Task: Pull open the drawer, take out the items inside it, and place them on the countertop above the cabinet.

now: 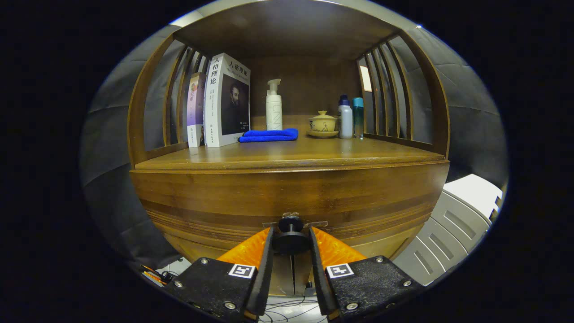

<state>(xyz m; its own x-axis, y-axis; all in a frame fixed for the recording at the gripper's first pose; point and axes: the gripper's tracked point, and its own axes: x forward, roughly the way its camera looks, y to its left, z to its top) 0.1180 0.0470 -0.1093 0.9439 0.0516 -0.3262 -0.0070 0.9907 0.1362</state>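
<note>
A wooden cabinet fills the view, and its drawer front [291,193] is right before me. The drawer's black round knob [290,241] sits between my two fingers, with both pads pressed against its sides. My gripper [290,244] is shut on this knob. Above the drawer front lies the wooden countertop [314,154], under a shelf roof with slatted sides. The inside of the drawer is hidden.
On the countertop stand two books [224,103] at the left, a folded blue cloth [269,135], a white pump bottle [274,107], a lidded tea cup on a saucer [323,124] and two small bottles [350,119]. A pale slotted unit [457,224] stands right of the cabinet.
</note>
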